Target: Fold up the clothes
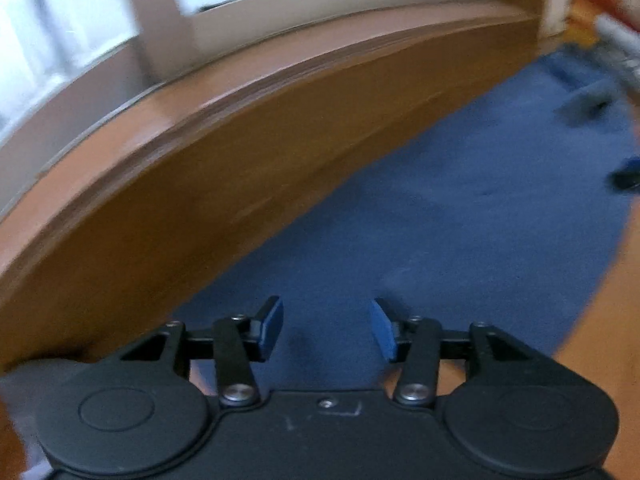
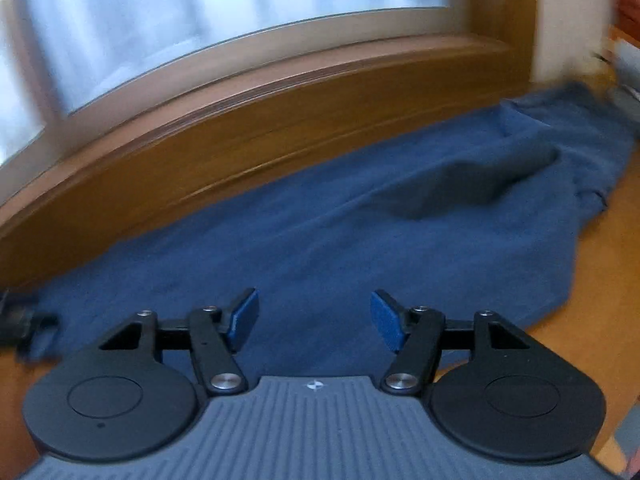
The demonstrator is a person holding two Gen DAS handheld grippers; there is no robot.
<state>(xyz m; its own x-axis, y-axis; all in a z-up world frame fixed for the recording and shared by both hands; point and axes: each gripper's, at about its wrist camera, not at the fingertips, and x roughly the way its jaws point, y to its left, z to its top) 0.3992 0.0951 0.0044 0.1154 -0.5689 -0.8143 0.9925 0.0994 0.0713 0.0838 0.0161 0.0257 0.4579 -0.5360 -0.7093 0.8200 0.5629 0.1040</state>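
While both hand-held grippers (image 1: pixel 328 330) (image 2: pixel 314 320) gape empty | blue garment (image 2: pixel 360 220) lies just beyond, unheld

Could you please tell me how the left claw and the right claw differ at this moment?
The left claw stands open with a narrower gap than the right claw, which is spread wider. The left claw's body is plain black; the right claw's is ribbed grey. Beyond the left claw the blue fleece garment looks flat; beyond the right it shows a dark fold. Both have blue pads, hold nothing and hover over the garment.
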